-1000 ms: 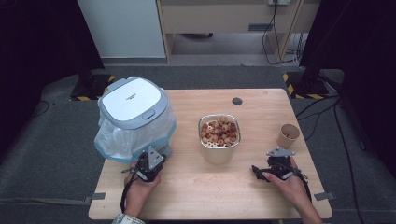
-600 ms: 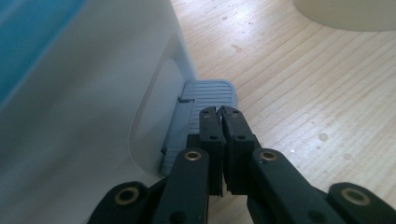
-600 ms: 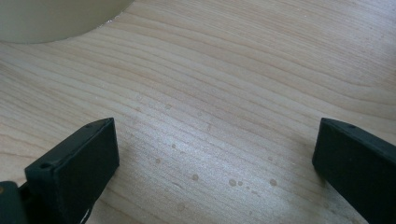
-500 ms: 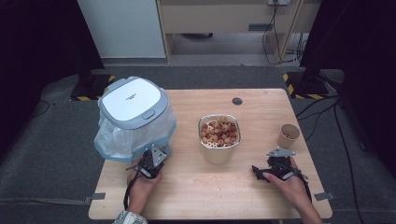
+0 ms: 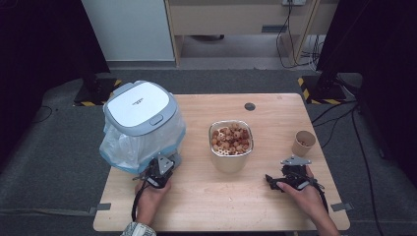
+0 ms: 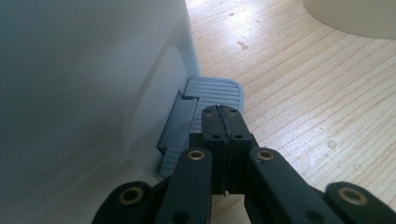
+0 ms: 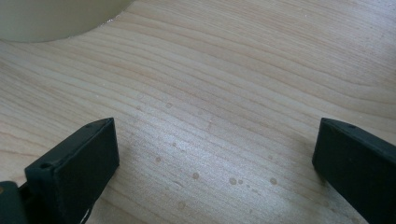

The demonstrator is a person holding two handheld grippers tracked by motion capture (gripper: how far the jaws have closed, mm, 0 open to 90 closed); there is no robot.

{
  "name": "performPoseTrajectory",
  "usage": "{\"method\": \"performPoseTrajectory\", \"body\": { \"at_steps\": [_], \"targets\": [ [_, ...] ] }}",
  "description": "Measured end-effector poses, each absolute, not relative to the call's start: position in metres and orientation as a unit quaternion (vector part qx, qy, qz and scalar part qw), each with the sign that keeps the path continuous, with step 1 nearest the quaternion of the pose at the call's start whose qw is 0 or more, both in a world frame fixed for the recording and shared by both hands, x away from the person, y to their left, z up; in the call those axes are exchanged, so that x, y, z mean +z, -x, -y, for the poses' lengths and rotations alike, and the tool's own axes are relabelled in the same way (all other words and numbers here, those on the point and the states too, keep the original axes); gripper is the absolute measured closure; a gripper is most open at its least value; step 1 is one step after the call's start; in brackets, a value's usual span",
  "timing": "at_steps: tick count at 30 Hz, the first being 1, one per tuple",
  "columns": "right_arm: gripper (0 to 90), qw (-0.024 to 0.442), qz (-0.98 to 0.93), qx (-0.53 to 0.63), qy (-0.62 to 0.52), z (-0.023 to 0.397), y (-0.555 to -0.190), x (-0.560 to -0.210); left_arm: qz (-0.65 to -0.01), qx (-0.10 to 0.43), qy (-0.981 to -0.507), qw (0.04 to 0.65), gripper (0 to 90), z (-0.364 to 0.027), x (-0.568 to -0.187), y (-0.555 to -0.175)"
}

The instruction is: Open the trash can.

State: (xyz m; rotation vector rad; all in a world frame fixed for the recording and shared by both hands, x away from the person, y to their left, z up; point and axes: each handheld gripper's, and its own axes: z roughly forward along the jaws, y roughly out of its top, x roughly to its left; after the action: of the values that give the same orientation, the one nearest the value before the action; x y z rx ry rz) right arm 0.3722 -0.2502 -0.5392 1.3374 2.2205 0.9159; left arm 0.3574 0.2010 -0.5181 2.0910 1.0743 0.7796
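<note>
Standing at the tabletop's left edge, the lined pedal bin keeps its lid down. Pressing its grey foot pedal looks like the step in hand: the left gripper, jaws together, hovers over it. The right gripper rests with jaws apart. The lid's small print is unreadable.

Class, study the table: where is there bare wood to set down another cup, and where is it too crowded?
Free: the near strip of the table between the left gripper and right gripper, and the far edge behind the bowl of snacks, by the small dark disc. Crowded: the left side, where the pedal bin and its bag stand, and the right edge by the paper cup.
</note>
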Motion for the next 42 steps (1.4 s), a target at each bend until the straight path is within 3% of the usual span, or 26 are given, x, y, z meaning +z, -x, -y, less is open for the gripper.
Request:
{"method": "performPoseTrajectory", "body": {
  "at_steps": [14, 17, 42],
  "targets": [
    [1.5, 0.192, -0.79, 0.328, -0.48, 0.251, -0.371, -0.539, -0.407, 0.297, -0.806, 0.312, 88.9, -0.198, -0.526, -0.359],
    [6.2, 0.193, -0.789, 0.328, -0.482, 0.255, -0.372, -0.537, -0.407, 0.297, -0.806, 0.311, 88.9, -0.198, -0.526, -0.359],
    [5.2, 0.211, -0.769, 0.337, -0.499, 0.267, -0.366, -0.526, -0.404, 0.298, -0.807, 0.311, 89.2, -0.198, -0.526, -0.359]
  ]
}}
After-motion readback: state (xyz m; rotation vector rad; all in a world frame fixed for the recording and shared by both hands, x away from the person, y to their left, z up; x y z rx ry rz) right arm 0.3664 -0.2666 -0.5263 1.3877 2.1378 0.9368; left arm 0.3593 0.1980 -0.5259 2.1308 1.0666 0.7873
